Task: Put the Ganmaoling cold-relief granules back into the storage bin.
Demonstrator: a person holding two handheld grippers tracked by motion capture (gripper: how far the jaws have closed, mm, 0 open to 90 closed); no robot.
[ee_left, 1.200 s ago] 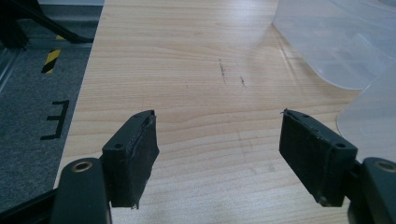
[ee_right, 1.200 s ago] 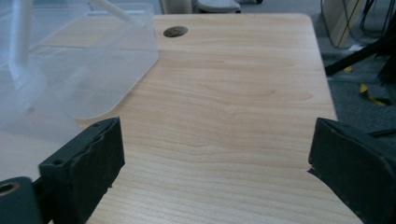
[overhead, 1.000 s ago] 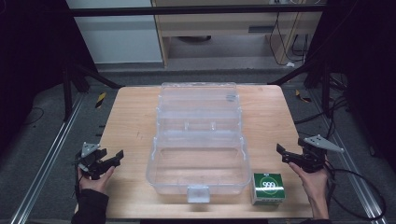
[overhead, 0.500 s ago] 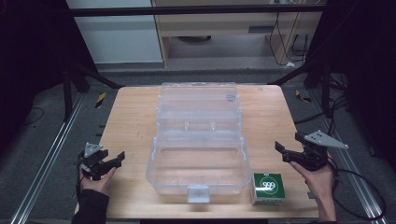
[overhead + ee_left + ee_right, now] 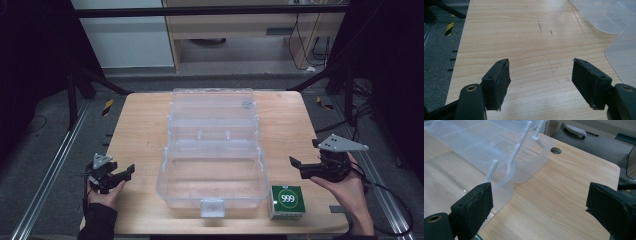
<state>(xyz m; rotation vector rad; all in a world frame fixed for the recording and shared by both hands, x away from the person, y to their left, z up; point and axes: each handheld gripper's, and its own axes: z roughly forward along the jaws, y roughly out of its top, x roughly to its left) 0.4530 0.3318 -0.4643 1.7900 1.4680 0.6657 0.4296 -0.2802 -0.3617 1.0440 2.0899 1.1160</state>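
From the high view, a clear plastic storage box (image 5: 212,170) lies open in the middle of the wooden table (image 5: 140,135), its lid folded back toward the far edge and its latch tab at the near rim. A small green carton marked 999 (image 5: 286,202) stands just beside the box's near right corner. The right gripper (image 5: 305,167) hovers near that carton, jaws apart, holding nothing; the left gripper (image 5: 122,176) sits well apart from the box at the table's left edge, jaws also apart and empty. The likely job is putting the carton into the box — and the risk here is that the carton stands so close to the box wall that one jaw may have no room to slide between them, nudging the light box or tipping the carton instead.

In the left gripper view, both black pads (image 5: 499,82) stand wide over bare wood, with the box's edge (image 5: 621,60) off to one side. Nothing is braced, so the box could skate if pushed.

In the right gripper view, the jaws are spread wide, one pad (image 5: 477,202) close against the box's transparent wall (image 5: 506,187). The clear plastic is hard to read — a misjudged approach could catch the rim or the hinge posts.
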